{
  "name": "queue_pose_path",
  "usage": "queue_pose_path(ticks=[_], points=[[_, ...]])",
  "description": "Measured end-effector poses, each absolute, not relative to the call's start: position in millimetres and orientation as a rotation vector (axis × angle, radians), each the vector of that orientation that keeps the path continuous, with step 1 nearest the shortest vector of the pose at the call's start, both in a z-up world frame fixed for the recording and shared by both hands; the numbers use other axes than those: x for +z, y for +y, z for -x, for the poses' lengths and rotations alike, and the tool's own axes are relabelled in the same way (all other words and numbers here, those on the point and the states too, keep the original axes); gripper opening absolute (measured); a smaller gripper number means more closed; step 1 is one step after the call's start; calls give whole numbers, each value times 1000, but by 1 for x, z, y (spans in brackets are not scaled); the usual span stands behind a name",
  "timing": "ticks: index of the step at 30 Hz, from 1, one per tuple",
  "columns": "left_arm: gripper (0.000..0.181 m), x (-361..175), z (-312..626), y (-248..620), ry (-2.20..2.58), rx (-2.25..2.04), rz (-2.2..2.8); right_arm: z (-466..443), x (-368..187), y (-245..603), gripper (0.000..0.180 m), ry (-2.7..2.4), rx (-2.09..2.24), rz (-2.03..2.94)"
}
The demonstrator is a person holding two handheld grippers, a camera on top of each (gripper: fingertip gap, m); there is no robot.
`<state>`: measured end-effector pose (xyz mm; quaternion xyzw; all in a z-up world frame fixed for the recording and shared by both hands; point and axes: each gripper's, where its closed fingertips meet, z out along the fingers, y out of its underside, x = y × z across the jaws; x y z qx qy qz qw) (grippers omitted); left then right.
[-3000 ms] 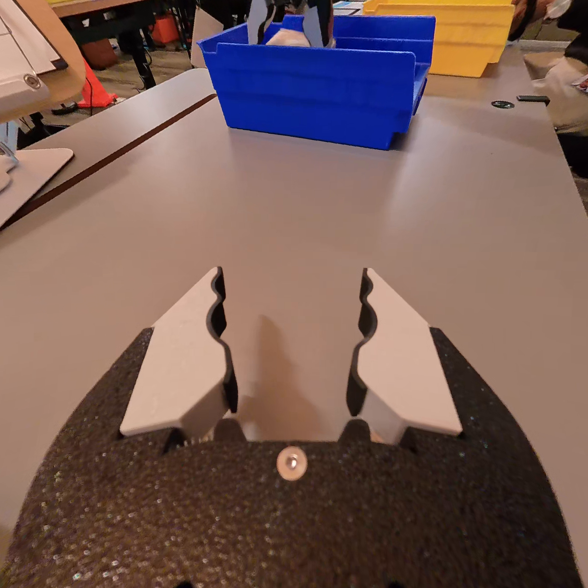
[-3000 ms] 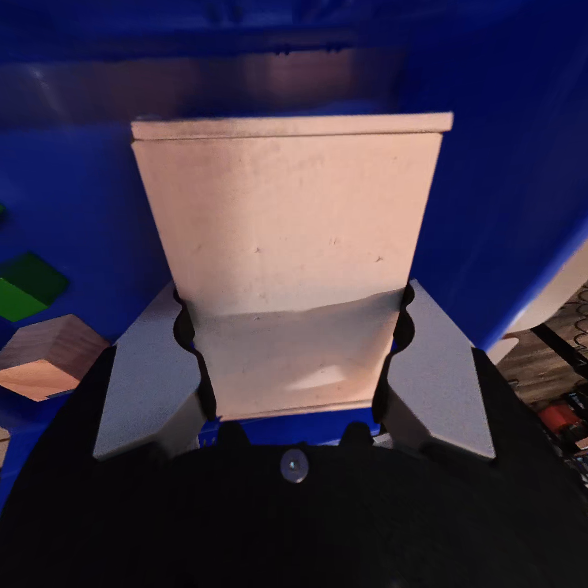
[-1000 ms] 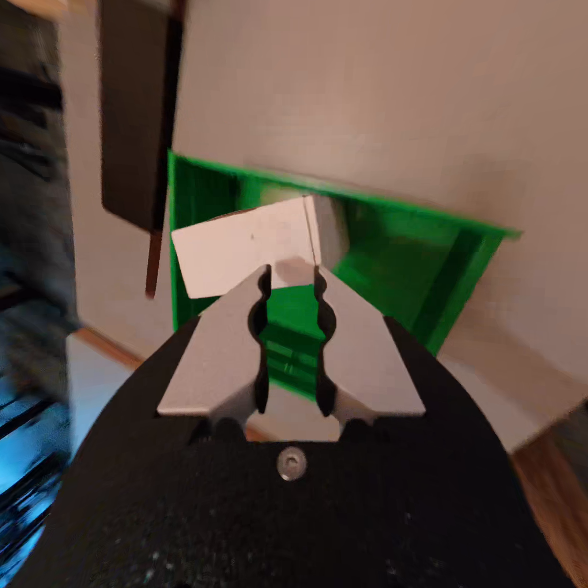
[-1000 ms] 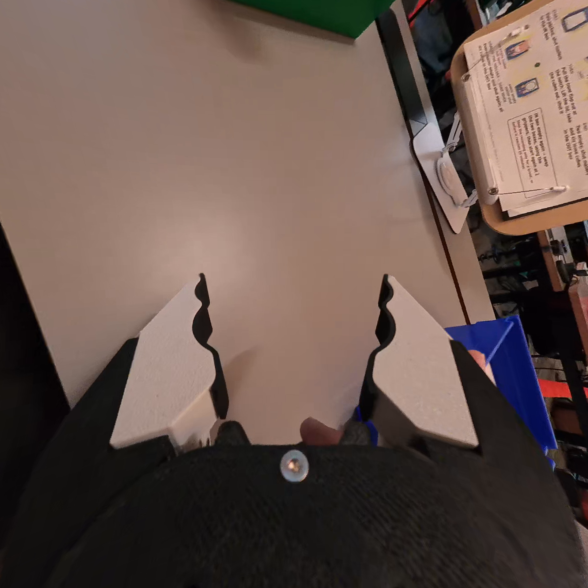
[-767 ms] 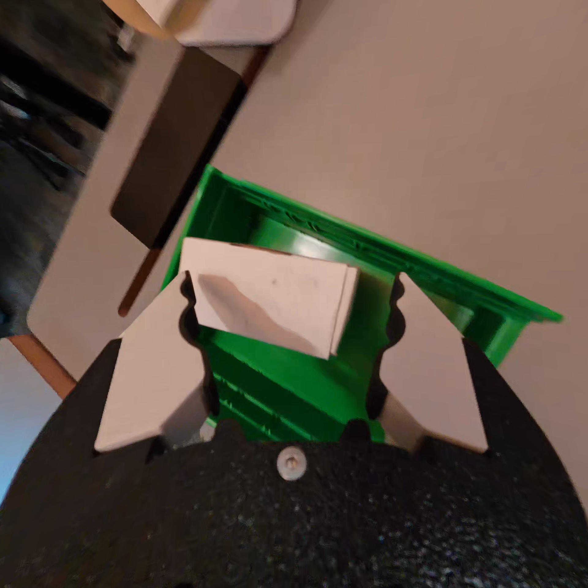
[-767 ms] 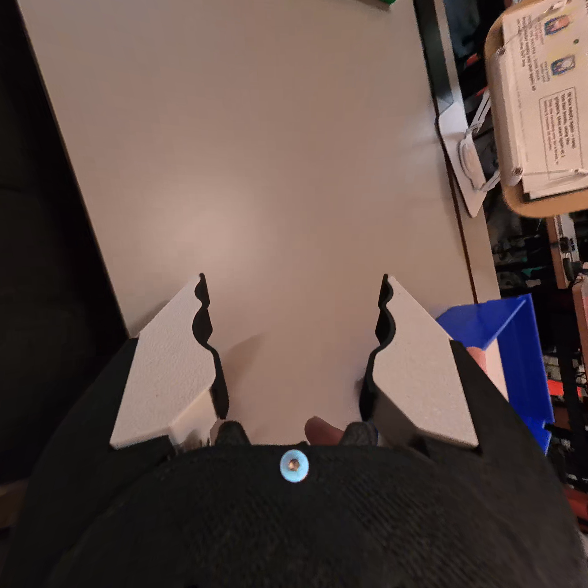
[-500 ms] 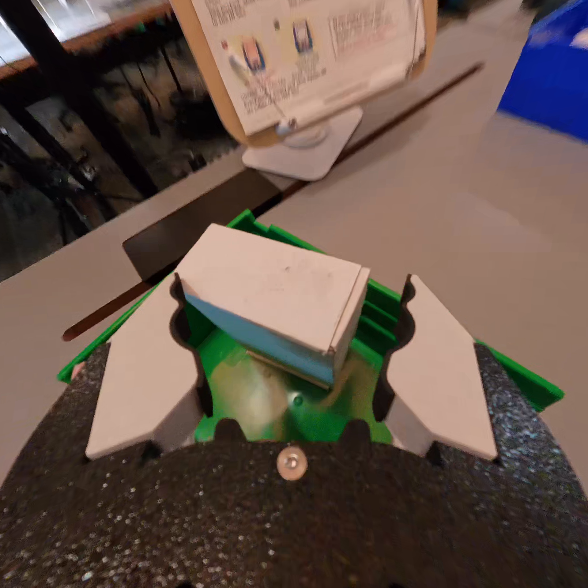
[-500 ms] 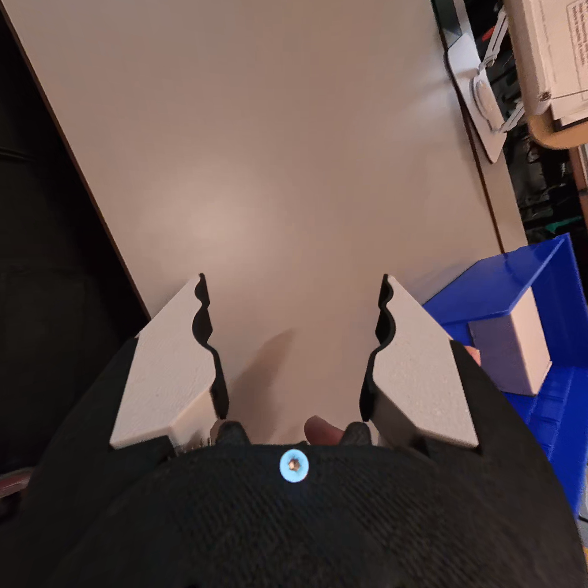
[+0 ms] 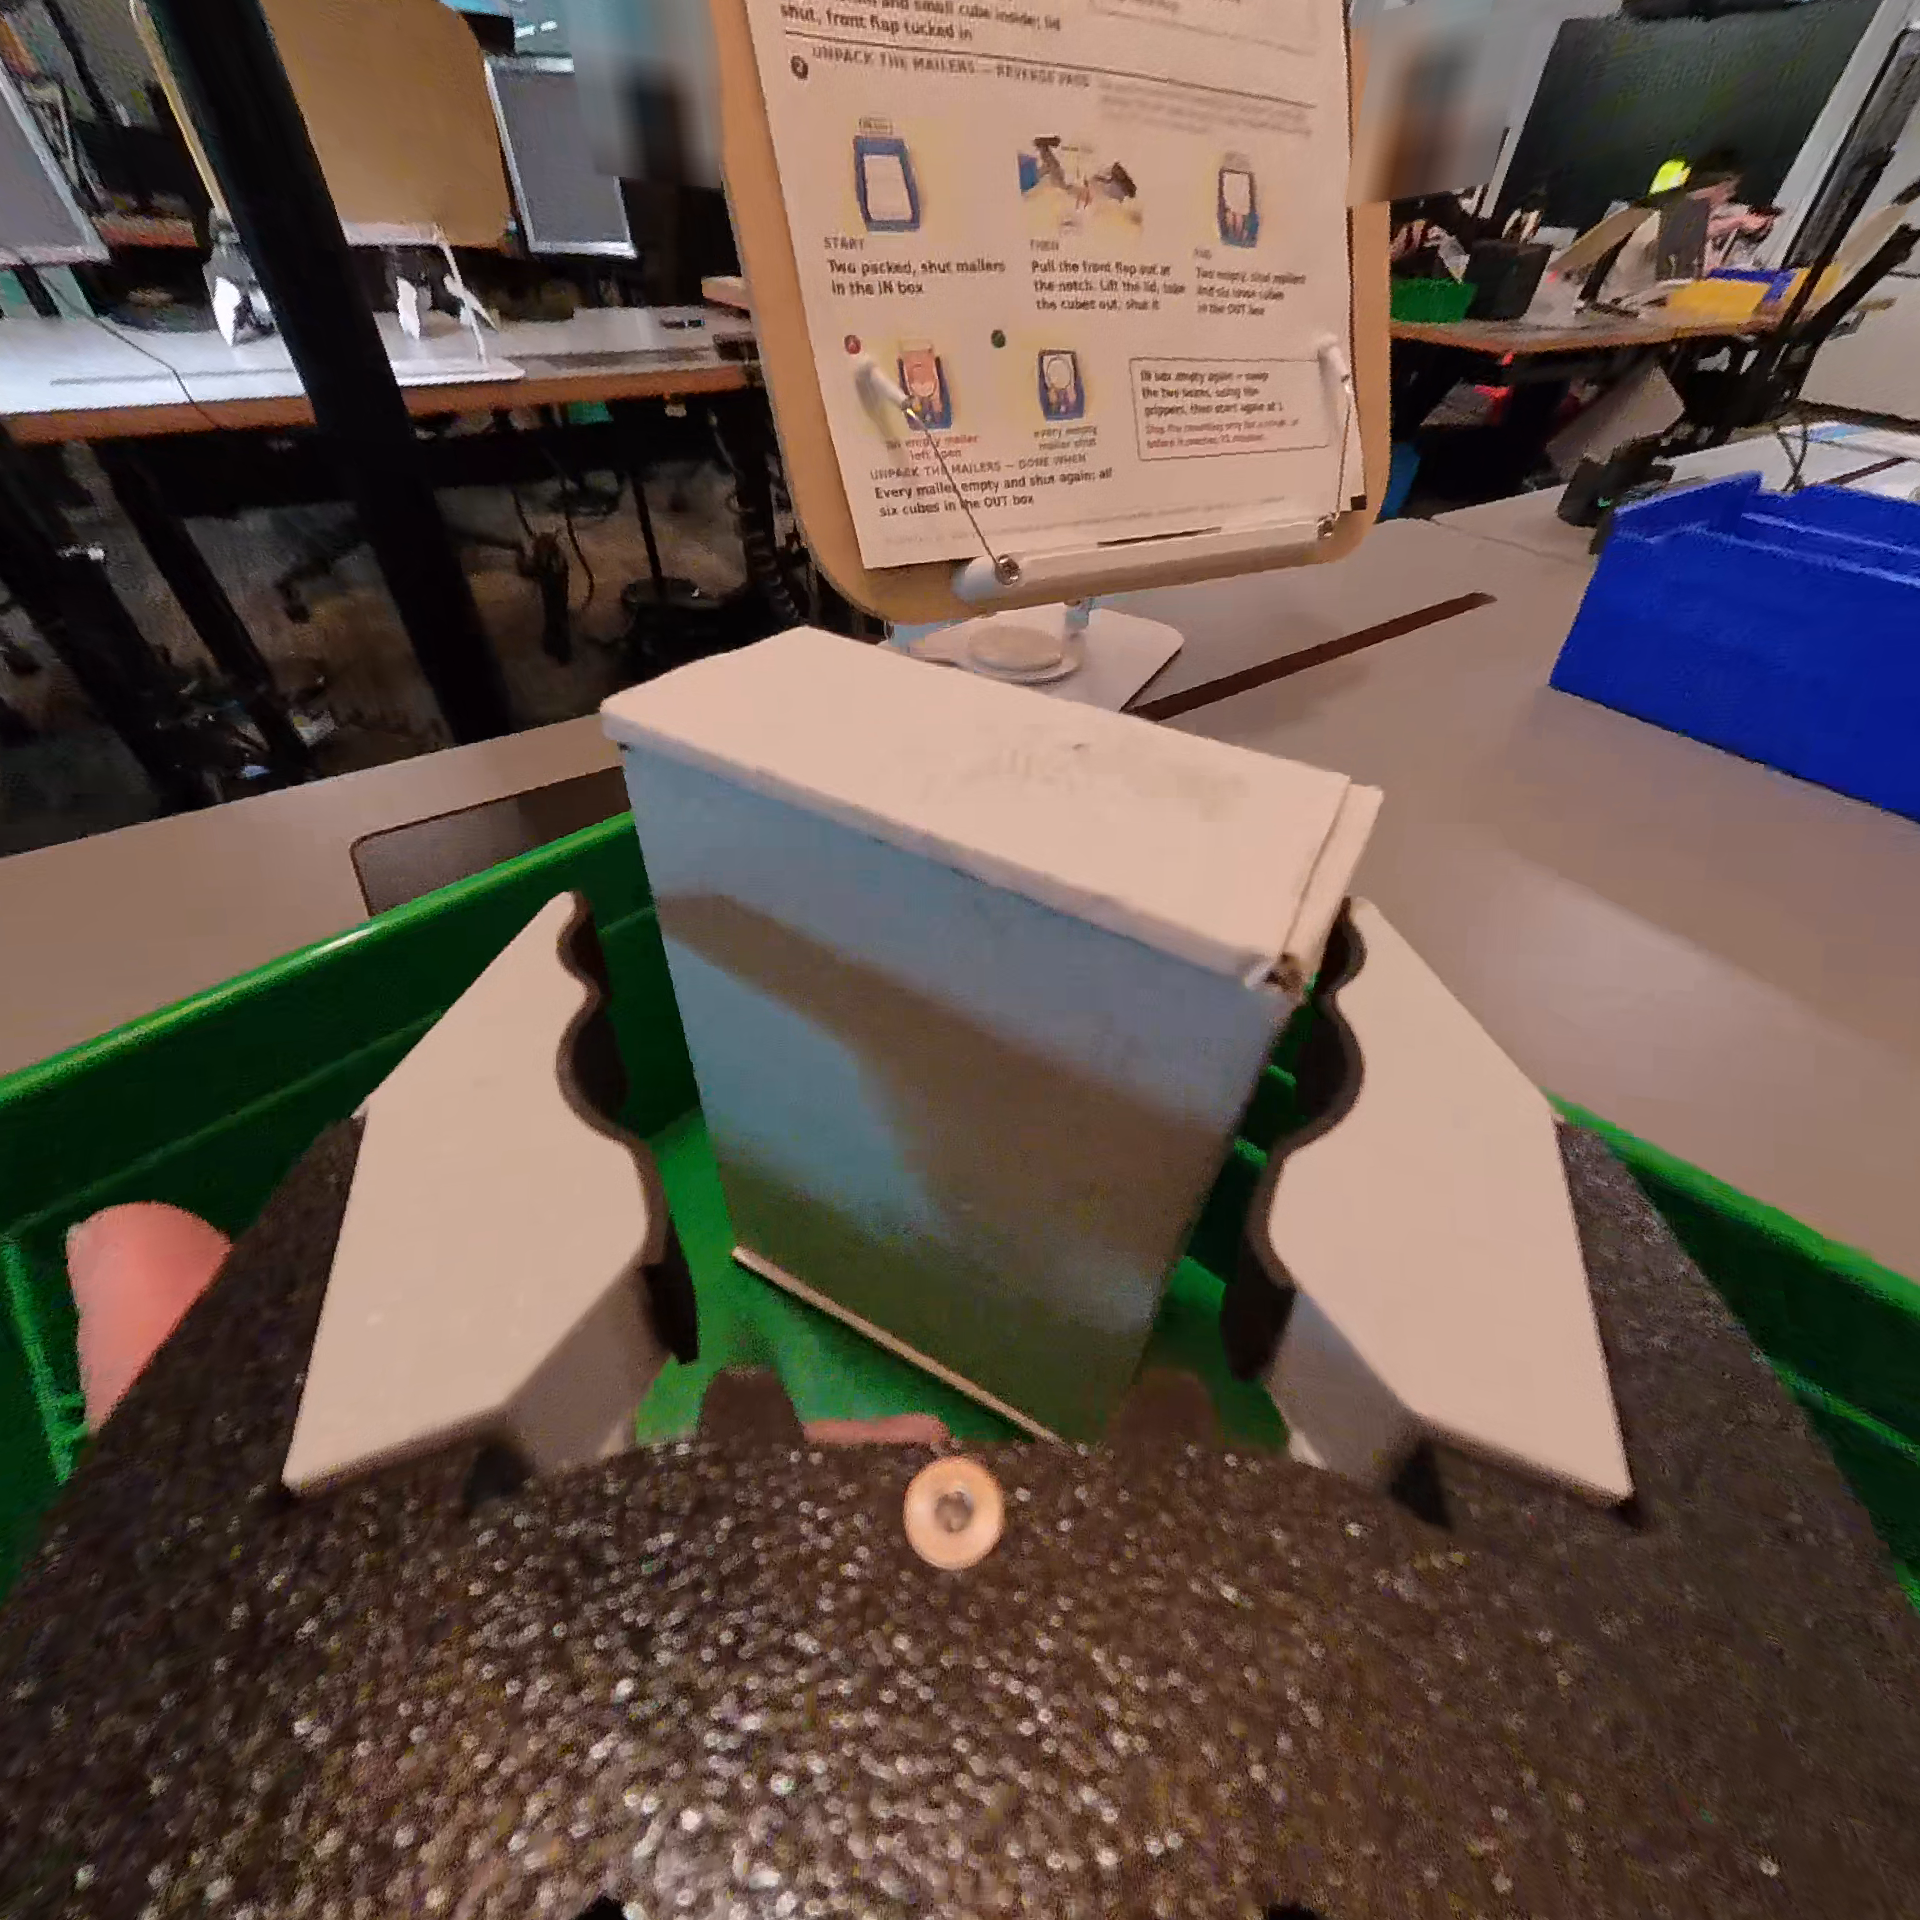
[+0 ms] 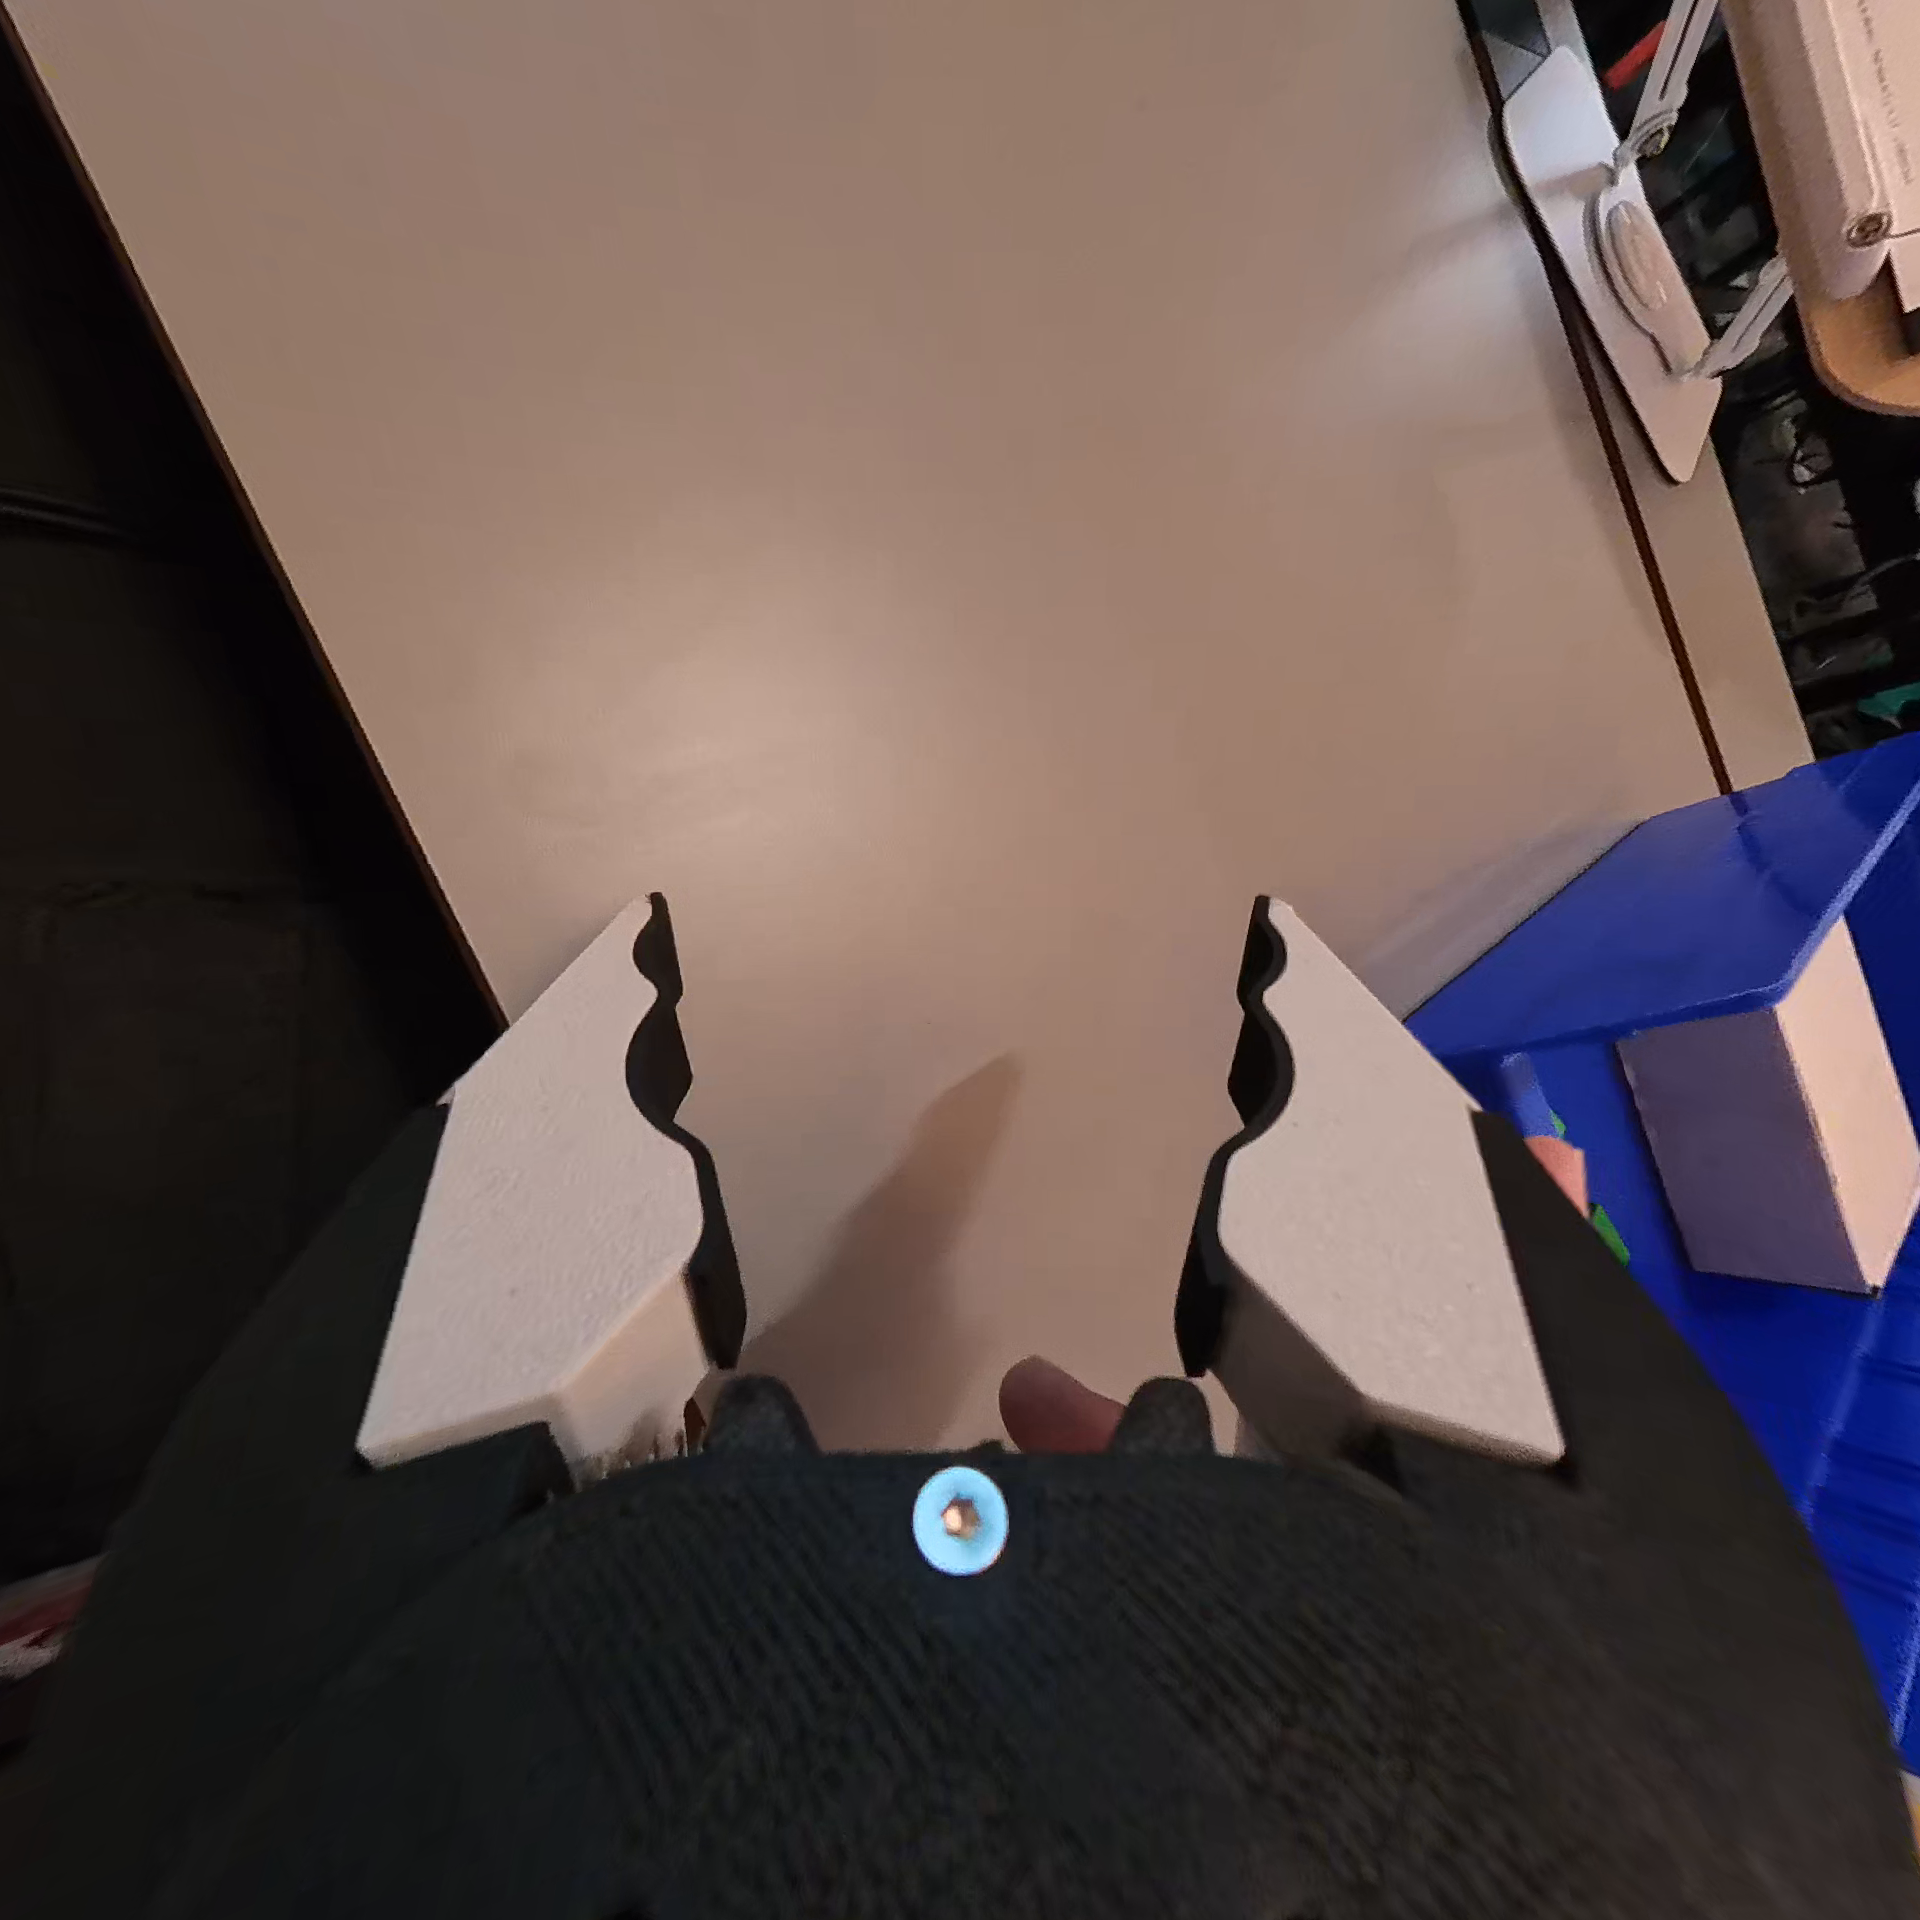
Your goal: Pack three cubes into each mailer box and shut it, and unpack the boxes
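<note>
A: Biggest first. What's under me?

B: Grey tabletop (image 10: 935, 520), fills most of the right wrist view, and it runs behind the bins in the left one too.

A: Bins?

B: Green bin (image 9: 260, 1039) right under my left tongs (image 9: 956, 935). Blue bin (image 10: 1704, 987) at the right edge of the right view, and it also sits far right on the tabletop in the left view.

A: Mailers?

B: One white mailer box (image 9: 966, 997) stands tilted inside the green bin, shut, lid edge up, leaning away from me. A second white mailer box (image 10: 1787, 1143) sits in the blue bin, partly under its rim. Small coloured bits beside it, too cut off to name.

A: Left tongs state?

B: Spread wide, mailer between the fingers. Right finger (image 9: 1434, 1195) looks close to or touching the box's corner, left finger clear of it. No grip that I can see.

A: Right tongs?

B: Right tongs (image 10: 956, 935) wide apart, nothing between them, just bare tabletop below.

A: Anything else?

B: Instruction sheet on a stand (image 9: 1049, 291) beyond the green bin; its white base (image 10: 1600, 270) shows top right in the right view. A fingertip (image 9: 135, 1299) peeks by the left tongs' body.
</note>
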<state>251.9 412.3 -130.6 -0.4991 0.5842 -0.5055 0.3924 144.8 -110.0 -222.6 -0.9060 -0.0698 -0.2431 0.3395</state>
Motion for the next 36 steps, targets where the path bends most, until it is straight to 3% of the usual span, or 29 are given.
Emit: queue_pose_path(ticks=[5, 19, 26, 31, 36], points=[[157, -182, -260, 410, 1659, -1281, 1337, -142, -228, -116, 108, -208, -633, 2396], [142, -183, -266, 403, 1768, -1262, 1228, -156, -213, -110, 107, -138, -737, 2341], [141, -104, -255, 388, 1714, -1056, 1111, -161, -194, -94, 106, -135, -801, 2261], [141, -47, -228, 330, 1931, -797, 994, -166, -178, -86, 107, -139, -841, 2205], [142, -40, -194, 238, 2235, -524, 986, -179, -155, -79, 105, -91, -857, 2109]])
